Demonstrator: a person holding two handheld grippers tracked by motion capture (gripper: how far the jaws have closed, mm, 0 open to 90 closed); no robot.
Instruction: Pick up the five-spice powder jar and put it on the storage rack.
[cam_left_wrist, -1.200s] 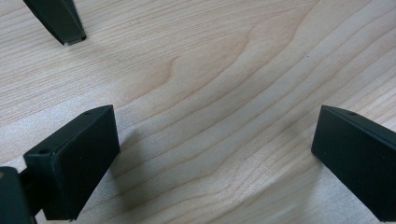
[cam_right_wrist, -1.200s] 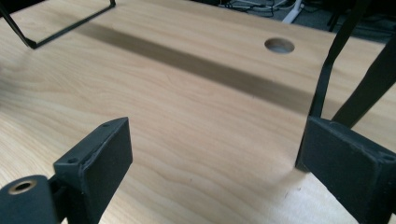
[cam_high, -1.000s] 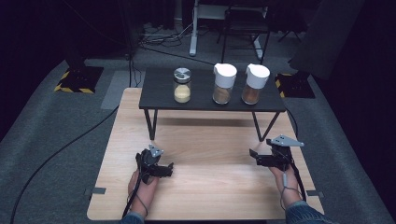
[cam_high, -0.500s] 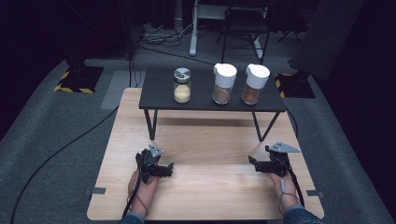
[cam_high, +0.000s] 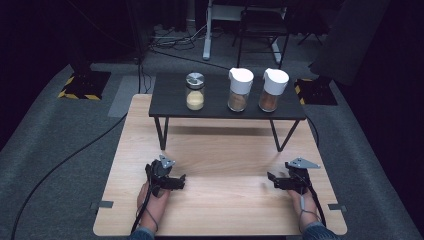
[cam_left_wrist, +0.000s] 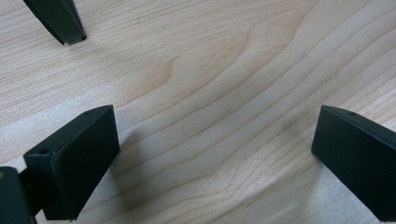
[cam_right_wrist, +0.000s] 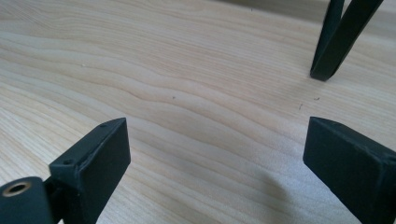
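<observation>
No readable text or labels

Table (cam_high: 225, 210): pale wood, wavy grain beneath both jaw pairs
Shelf (cam_high: 220, 107): black
Jar lids (cam_high: 241, 75): white
Jaws: matte black

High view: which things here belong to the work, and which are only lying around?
Work: left gripper, right gripper, both open; silver-lidded jar; two white-capped jars on the black shelf.

Lying around: floor cable, chair, yellow-striped bases.

Three jars (cam_high: 240, 90) (lidded, apparently) on stand (cam_high: 170, 97)
</observation>
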